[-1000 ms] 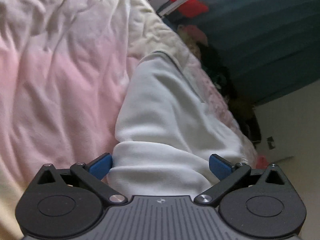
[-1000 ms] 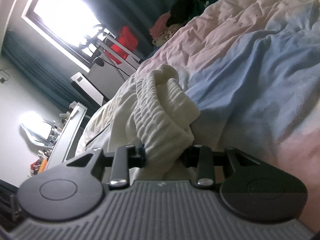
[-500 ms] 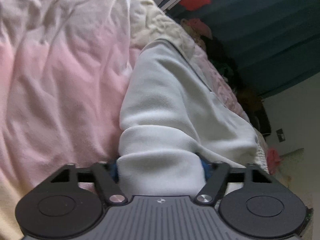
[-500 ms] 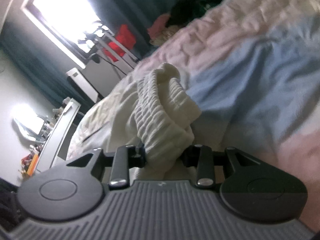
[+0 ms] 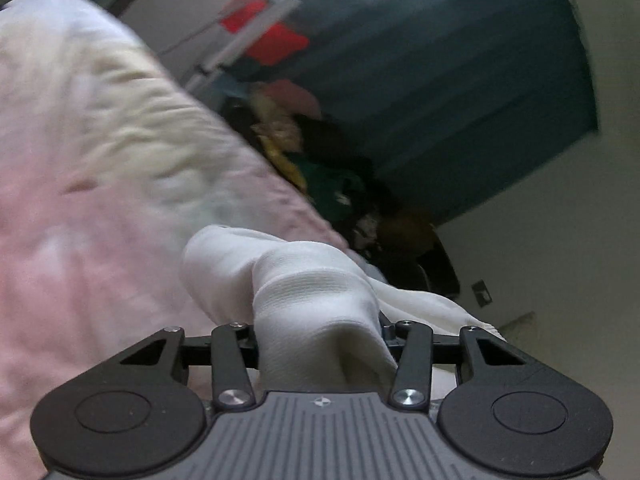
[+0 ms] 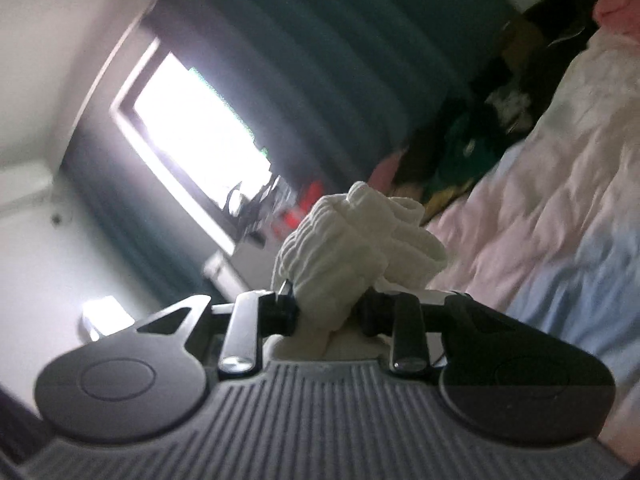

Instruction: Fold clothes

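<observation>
in the left wrist view, your left gripper [image 5: 318, 346] was closed down on a thick fold of the white garment [image 5: 320, 300] — the cloth bulged up between the two fingers and hid their tips. the rest of it trailed off to the right, past the gripper's linkage, and sat raised above the pink and cream bedding [image 5: 100, 200] that filled the left side. beyond the bed edge lay a dark pile of clothes [image 5: 336, 184] against a teal curtain [image 5: 460, 80], with something red [image 5: 272, 36] on a pale rack higher up; all of that was blurred.

in the right wrist view, your right gripper [image 6: 328, 314] was pinched shut on the ribbed, gathered end of the white garment [image 6: 352, 240], which stood up in a bunch between the fingers, clear of the bedding [image 6: 560, 220] on the right — pink higher up, blue lower down. a bright window [image 6: 200, 132] glared on the left beside the curtain [image 6: 360, 60].
</observation>
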A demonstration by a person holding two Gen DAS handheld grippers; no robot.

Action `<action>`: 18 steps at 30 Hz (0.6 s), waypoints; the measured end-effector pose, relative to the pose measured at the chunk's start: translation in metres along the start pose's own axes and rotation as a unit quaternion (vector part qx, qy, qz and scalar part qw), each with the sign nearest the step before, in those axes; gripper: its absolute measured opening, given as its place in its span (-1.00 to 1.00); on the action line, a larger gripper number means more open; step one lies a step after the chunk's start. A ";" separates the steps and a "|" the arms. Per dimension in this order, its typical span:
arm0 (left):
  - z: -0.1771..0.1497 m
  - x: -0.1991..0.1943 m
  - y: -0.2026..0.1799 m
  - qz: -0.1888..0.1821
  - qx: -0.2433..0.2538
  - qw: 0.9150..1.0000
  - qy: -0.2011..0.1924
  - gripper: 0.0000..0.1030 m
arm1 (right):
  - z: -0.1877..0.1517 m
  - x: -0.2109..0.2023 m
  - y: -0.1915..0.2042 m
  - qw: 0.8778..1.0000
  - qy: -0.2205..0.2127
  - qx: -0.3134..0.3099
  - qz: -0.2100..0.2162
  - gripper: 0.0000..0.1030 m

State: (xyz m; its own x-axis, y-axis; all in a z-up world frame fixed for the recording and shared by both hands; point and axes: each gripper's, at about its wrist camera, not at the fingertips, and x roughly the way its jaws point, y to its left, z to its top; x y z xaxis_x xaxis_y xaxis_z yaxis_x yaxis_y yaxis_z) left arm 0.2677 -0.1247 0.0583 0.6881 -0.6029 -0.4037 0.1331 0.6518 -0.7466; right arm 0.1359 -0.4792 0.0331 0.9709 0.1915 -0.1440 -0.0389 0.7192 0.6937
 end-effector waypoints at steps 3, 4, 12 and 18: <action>0.011 0.070 -0.046 -0.013 0.037 0.999 -0.002 -0.08 | 0.028 0.010 -0.033 0.999 -0.022 0.004 -0.027 -0.38; 0.016 0.094 -0.061 -0.018 0.049 0.999 -0.003 -0.08 | 0.037 0.013 -0.044 0.999 -0.030 0.006 -0.036 -0.38; -0.004 0.250 -0.110 -0.051 0.100 0.994 0.015 -0.07 | 0.111 0.040 -0.133 0.990 -0.089 0.017 -0.106 -0.38; -0.059 0.314 -0.060 -0.021 0.164 0.984 0.071 -0.03 | 0.082 0.053 -0.207 0.983 -0.042 0.056 -0.172 -0.37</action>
State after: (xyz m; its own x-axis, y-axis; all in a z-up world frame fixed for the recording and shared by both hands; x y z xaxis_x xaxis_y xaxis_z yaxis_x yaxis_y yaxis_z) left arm 0.4337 -0.3807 -0.0553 0.5730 -0.6758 -0.4636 0.3992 0.7242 -0.5623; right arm 0.2150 -0.6727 -0.0607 0.9379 -0.1096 -0.3291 0.3177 0.6523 0.6882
